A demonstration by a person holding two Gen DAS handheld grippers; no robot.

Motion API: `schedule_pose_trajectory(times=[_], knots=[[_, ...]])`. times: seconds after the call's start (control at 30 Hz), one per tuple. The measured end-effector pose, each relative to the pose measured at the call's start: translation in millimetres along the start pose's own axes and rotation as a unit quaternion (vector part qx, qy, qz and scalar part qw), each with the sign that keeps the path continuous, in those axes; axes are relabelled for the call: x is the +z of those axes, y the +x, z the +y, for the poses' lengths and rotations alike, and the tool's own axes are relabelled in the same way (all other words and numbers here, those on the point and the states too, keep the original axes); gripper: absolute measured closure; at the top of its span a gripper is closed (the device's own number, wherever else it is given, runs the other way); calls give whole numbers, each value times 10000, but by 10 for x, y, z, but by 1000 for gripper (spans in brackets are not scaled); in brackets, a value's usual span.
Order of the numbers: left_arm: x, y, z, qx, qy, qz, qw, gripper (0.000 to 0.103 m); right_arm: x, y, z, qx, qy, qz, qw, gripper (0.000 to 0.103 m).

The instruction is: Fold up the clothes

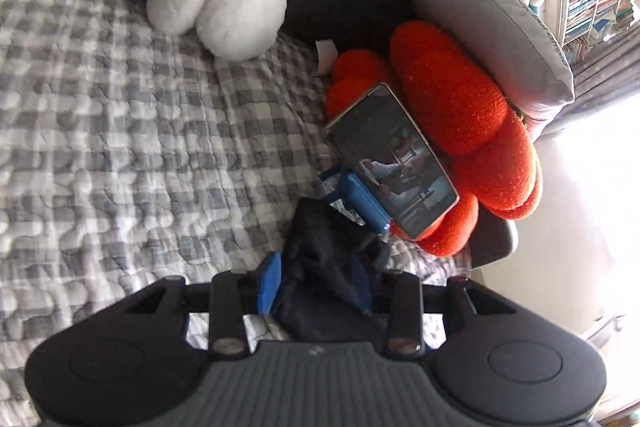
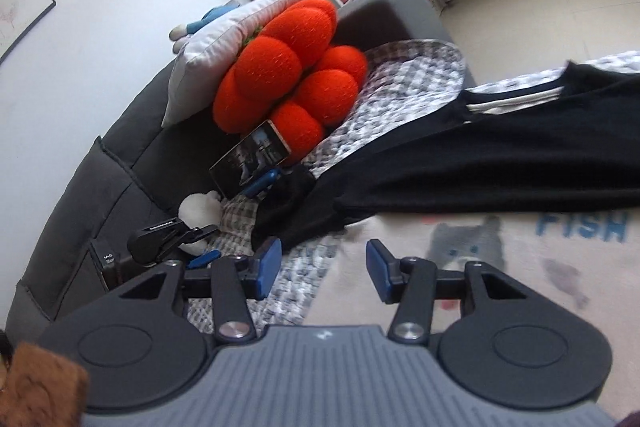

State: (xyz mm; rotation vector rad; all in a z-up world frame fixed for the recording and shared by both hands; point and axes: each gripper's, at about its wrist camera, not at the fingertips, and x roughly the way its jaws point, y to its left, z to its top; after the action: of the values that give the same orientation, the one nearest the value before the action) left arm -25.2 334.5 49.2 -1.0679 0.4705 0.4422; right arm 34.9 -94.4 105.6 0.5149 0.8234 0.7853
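Checked quilt (image 1: 120,131) on sofa carries black garment (image 2: 480,155); left gripper (image 1: 316,283) straddles its bunched end, jaws apart, right gripper (image 2: 324,267) spread empty: pinch edge cleanly, single layer.

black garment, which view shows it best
The right wrist view: the black garment lies stretched across the checked quilt. The left wrist view shows only a bunched end between the left hand-held gripper's fingers.
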Motion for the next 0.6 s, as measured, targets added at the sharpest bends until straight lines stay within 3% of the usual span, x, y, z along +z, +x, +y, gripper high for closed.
schedule_pose_trajectory(times=[0.27, 0.6], knots=[[156, 185, 194, -55, -656, 273, 9975, 64, 479, 1320, 299, 138, 275, 789, 9964, 52], [139, 414, 138, -112, -691, 530, 9961, 64, 653, 2423, 190, -527, 676, 1128, 9899, 52]])
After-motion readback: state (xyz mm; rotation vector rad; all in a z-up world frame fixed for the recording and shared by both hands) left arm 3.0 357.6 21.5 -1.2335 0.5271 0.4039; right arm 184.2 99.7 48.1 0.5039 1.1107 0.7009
